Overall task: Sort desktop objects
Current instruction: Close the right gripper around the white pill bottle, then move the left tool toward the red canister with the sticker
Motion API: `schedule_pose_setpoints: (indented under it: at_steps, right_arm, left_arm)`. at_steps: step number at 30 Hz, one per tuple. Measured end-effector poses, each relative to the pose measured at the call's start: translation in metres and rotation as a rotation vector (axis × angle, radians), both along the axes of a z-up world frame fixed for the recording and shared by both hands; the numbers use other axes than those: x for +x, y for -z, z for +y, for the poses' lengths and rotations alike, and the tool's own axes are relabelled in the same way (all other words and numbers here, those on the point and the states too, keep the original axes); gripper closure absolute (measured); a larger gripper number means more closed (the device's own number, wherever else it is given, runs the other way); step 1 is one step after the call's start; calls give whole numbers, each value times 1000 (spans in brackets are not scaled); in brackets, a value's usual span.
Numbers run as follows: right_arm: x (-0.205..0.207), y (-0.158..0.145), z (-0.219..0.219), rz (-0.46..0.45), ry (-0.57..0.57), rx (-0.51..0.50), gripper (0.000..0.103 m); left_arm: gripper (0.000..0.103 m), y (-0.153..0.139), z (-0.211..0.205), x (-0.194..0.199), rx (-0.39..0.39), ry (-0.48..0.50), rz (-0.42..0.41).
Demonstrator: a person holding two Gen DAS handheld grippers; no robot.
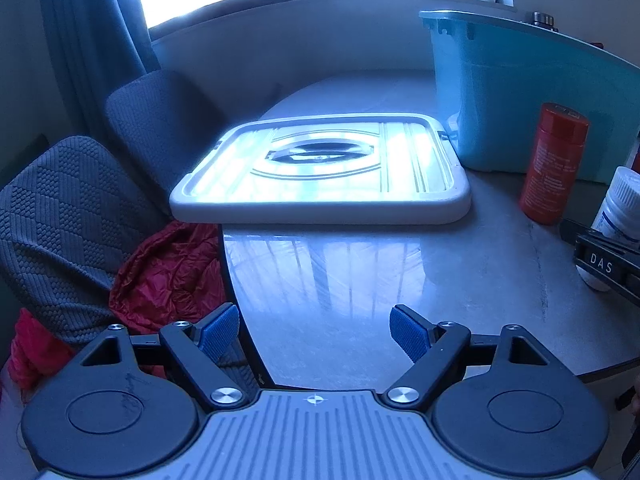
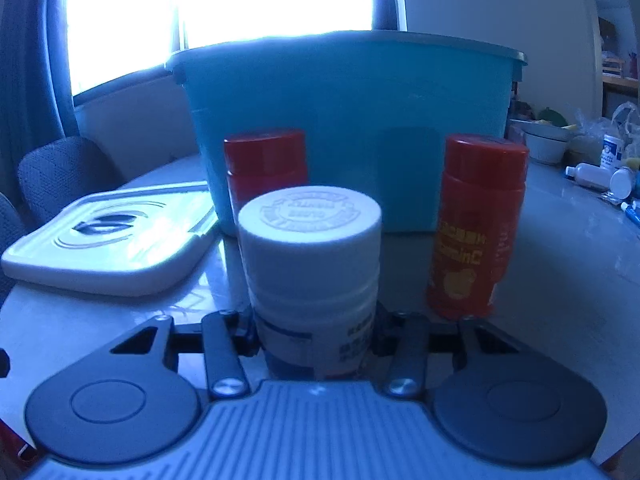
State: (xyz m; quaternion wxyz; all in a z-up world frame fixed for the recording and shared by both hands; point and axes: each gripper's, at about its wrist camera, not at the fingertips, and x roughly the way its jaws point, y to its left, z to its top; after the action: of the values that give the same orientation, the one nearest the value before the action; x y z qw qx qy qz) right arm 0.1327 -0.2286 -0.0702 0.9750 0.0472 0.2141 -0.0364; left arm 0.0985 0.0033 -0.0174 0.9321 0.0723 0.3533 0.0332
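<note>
My right gripper point(image 2: 316, 332) is shut on a white pill bottle point(image 2: 312, 264), upright between its jaws; the bottle also shows at the right edge of the left wrist view point(image 1: 620, 204). Behind it stand two orange-red vitamin bottles point(image 2: 266, 168) point(image 2: 476, 224), in front of a blue plastic bin point(image 2: 352, 120). One orange-red bottle point(image 1: 554, 164) and the bin point(image 1: 528, 92) show in the left wrist view. My left gripper point(image 1: 314, 334) is open and empty over the table's near left edge, blue pads point(image 1: 218, 332) apart.
The bin's white lid point(image 1: 320, 168) lies flat on the table point(image 1: 400, 280), overhanging its left edge. Grey chairs point(image 1: 72, 216) and a red jacket point(image 1: 172, 272) are left of the table. Bowls, bags and small bottles point(image 2: 592, 172) clutter the far right.
</note>
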Motion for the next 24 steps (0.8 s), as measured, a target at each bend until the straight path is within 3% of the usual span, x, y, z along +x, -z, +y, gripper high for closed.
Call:
schedule_pose_setpoints:
  at_steps: [24]
  right_arm:
    - [-50, -29, -16, -17, -7, -54, 54]
  left_arm:
    - [19, 0, -19, -18, -71, 53, -48]
